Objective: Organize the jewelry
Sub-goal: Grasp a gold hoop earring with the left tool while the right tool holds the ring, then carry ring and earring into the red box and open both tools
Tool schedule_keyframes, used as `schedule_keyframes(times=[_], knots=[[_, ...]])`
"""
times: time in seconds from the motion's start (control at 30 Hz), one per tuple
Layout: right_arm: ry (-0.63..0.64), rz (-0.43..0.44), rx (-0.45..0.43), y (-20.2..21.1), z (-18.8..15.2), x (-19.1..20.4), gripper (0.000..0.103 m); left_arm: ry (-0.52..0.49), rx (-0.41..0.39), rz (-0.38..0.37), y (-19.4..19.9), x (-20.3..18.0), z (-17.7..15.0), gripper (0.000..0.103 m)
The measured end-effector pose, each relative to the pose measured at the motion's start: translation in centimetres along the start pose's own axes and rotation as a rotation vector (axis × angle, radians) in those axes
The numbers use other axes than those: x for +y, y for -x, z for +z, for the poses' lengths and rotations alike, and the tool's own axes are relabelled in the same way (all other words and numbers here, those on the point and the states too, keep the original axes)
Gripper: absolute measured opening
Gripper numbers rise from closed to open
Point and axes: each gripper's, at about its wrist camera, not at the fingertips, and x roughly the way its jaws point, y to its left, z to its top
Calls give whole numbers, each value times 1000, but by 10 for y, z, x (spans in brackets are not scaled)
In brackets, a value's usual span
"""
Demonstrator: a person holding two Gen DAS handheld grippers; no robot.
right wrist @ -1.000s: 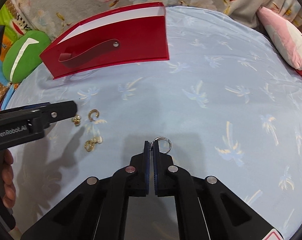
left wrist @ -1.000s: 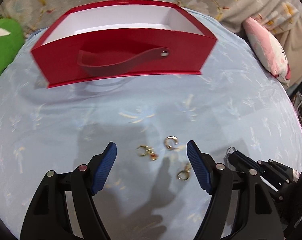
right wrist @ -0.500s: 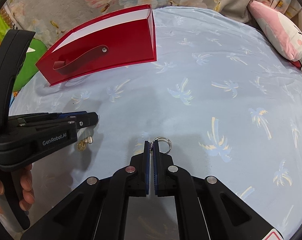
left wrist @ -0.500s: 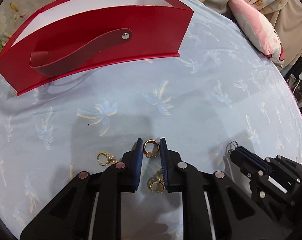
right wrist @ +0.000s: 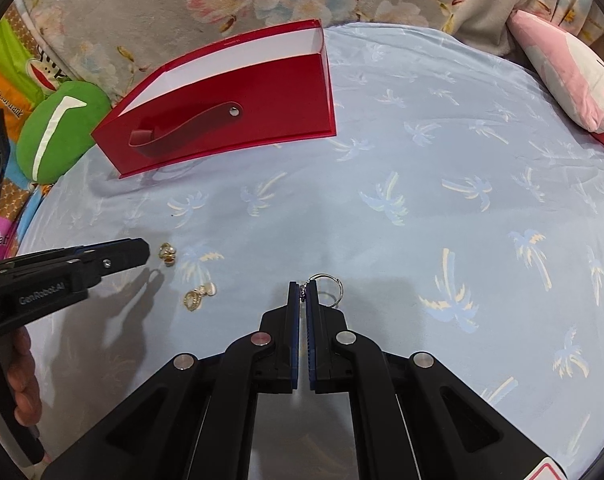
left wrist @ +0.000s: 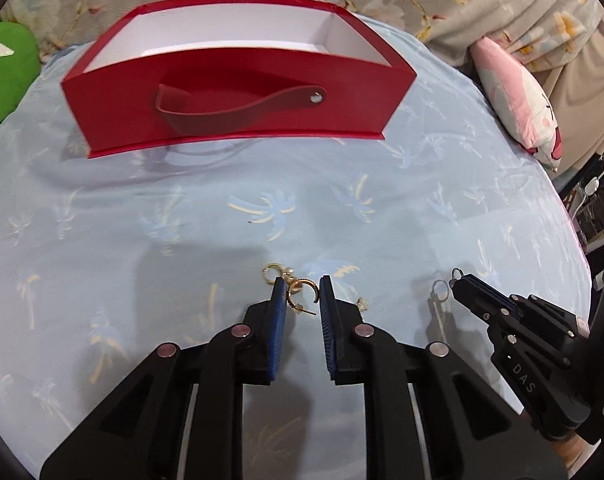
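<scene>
A red box with a white inside and a strap handle stands at the far side of the blue cloth; it also shows in the right wrist view. My left gripper is shut on a gold hoop earring and holds it above the cloth. A second gold earring lies just past its left fingertip, a third beside its right finger. My right gripper is shut on a silver ring. Two gold earrings lie on the cloth to its left.
A green cushion and coloured packets sit off the left edge. A pink and white plush lies at the right. Floral fabric hangs behind the box. The right gripper shows in the left wrist view.
My left gripper has lifted with the gold hoop earring between its fingers and turned to face the box. The right gripper still holds the silver ring.
</scene>
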Motion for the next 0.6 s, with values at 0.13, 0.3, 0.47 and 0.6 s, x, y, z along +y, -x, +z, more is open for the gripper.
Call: schedule_keyframes(times=[0.13, 0.3, 0.47, 0.6], knots=[[8, 16, -11, 6, 4, 6, 3, 22, -29, 4, 15, 9, 0, 16], [28, 33, -43, 16, 13, 19, 3, 54, -71, 14, 35, 25, 3, 16], [55, 55, -89, 27, 31, 33, 3, 83, -124, 37, 55, 40, 14, 16], [77, 76, -137, 36, 52, 45, 3, 93, -171, 57, 70, 49, 26, 16]])
